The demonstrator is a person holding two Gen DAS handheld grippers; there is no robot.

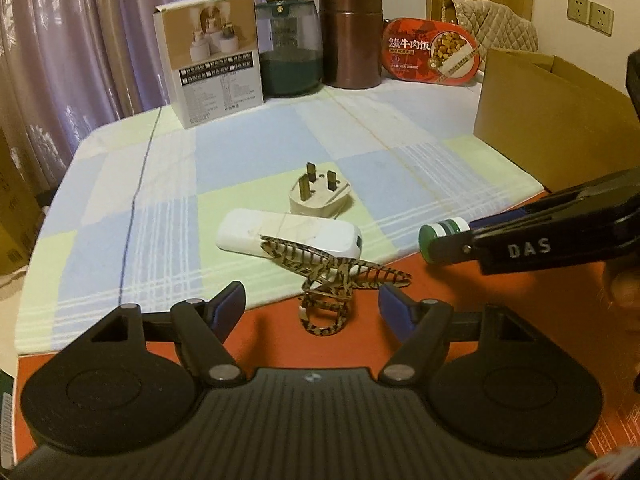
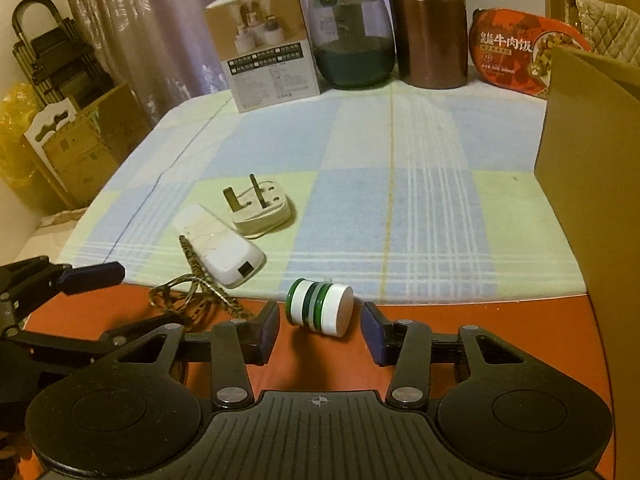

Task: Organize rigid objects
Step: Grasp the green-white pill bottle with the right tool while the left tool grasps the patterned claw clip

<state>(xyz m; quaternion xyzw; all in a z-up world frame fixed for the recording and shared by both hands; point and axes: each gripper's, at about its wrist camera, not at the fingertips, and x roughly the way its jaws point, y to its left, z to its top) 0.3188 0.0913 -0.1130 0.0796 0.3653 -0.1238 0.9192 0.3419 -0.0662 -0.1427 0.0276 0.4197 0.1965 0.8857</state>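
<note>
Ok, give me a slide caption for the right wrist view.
Right gripper straddles a green-and-white spool, pads not touching, beside a white remote and plug adapter.

A home room, judging by pale curtains (image 1: 60,60) far left, a checked cloth (image 2: 360,200) over the bench, wall sockets (image 1: 590,14) far right, and a quilted chair back (image 1: 492,28).
</note>
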